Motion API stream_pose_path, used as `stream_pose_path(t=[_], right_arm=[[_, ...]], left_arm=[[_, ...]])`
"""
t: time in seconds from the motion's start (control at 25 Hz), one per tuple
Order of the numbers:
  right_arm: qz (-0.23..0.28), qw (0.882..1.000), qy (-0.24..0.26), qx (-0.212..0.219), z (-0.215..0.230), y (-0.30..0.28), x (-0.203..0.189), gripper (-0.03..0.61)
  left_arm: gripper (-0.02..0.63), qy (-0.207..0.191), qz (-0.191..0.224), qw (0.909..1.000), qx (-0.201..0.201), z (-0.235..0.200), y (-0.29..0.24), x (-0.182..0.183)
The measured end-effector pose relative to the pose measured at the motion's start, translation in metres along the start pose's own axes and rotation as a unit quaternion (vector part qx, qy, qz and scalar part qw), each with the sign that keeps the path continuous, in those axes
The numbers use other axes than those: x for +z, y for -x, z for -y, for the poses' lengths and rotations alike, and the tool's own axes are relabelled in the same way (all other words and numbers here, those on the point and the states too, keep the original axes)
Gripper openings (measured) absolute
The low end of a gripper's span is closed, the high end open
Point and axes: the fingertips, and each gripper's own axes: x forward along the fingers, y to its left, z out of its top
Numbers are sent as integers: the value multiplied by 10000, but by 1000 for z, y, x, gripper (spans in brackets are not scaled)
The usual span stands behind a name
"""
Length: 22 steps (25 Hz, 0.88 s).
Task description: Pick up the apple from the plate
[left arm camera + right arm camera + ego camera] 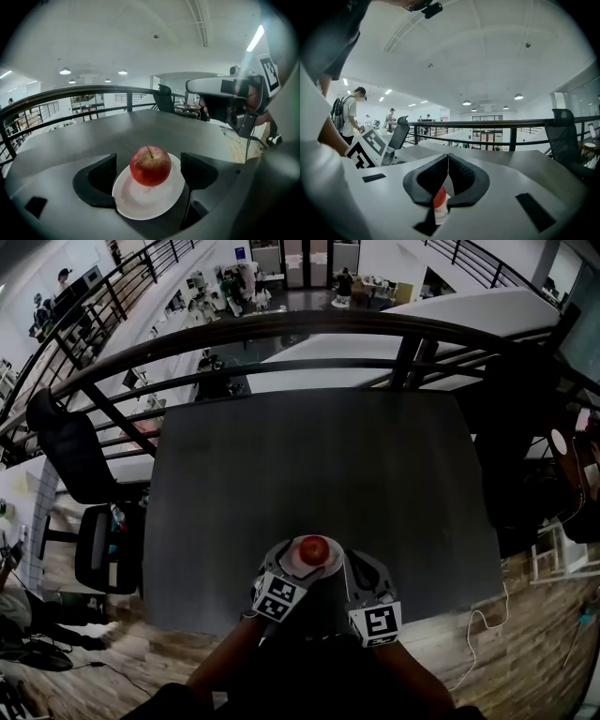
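This is a large open-plan office, seen from a mezzanine level. A dark tabletop (309, 456) stands against a black metal railing (479, 123). Beyond the railing, a lower floor holds rows of desks (234, 287) with people at them. Black office chairs (70, 451) stand at the left, wood flooring (544, 652) shows at the right, and round ceiling lights (467, 102) dot the white ceiling.

Red apple (150, 166) upright, stem up, on white plate (140, 204).

Left gripper (151, 172) fingers spread wide; right gripper (448, 164) (nearly level) closed.
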Motion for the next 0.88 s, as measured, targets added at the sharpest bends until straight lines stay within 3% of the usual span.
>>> stream_pose_path(t=[0.12, 0.36, 0.6, 0.88], right_arm=[[4, 10000, 12, -34, 2, 1, 1, 25], [-64, 9999, -11, -97, 8, 0, -5, 25], [-79, 9999, 35, -148, 12, 1, -7, 25], [-117, 9998, 45, -166, 15, 5, -8, 25]], left_arm=[[414, -119, -295, 9993, -174, 2, -14, -13], [416, -272, -497, 9976, -387, 3, -32, -21], [414, -402, -713, 9961, -327, 7, -45, -27], [413, -475, -662, 9965, -200, 4, -51, -29]])
